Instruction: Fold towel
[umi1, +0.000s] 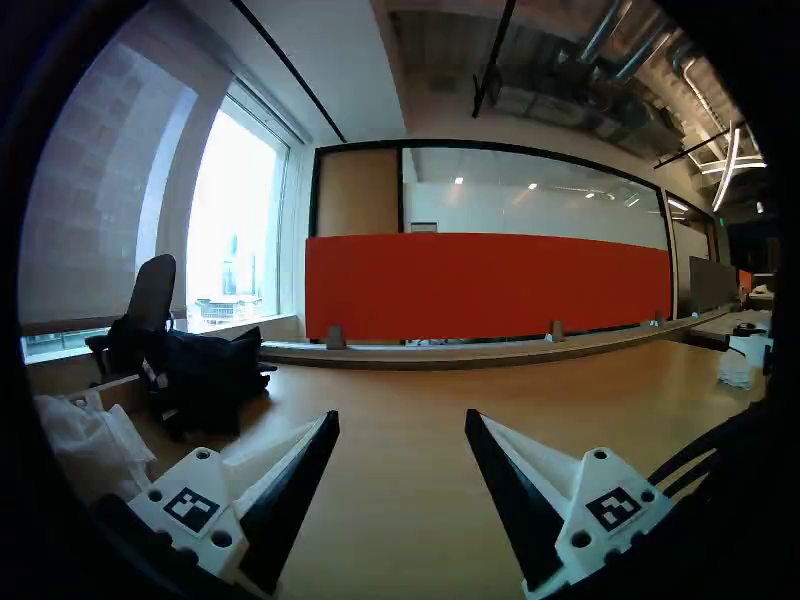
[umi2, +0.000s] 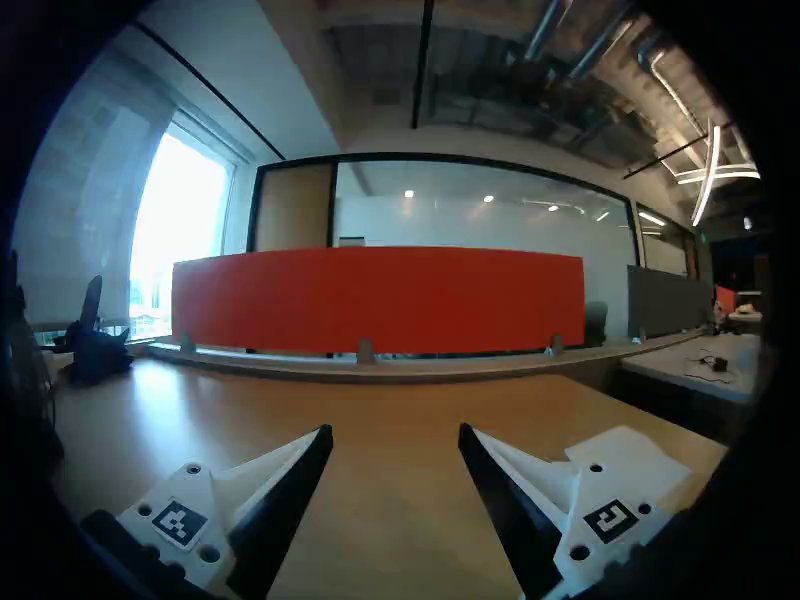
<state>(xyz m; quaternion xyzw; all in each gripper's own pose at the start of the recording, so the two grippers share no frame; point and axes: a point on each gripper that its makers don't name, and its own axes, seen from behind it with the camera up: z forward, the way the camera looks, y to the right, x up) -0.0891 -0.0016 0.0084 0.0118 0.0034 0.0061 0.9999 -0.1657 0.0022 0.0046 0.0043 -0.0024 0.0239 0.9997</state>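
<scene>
Wood-toned table (umi1: 400, 520) lies directly under both of your tools. In the left gripper view, your left gripper (umi1: 400, 413) is over bare tabletop with its jaws apart. Its black fingers (umi1: 290, 490) spread toward 7 and 5 o'clock, with nothing between them. In the right gripper view, your right gripper (umi2: 395, 428) looks the same: jaws apart, only table surface in the gap.

At 8 o'clock in the left gripper view, near that gripper, a white crumpled heap (umi1: 75, 435) rests at the table's edge. You cannot tell from here whether it is the towel or a plastic bag. Just beyond it, toward 9 o'clock, a black bag (umi1: 205, 375) sits on the table, with an office chair (umi1: 150, 295) behind it.

Farther off, a red partition (umi1: 480, 285) runs along the table's far edge at 12 o'clock, with a glass wall (umi1: 530, 195) above it. A bright window (umi1: 235, 240) stands at 10 o'clock.
</scene>
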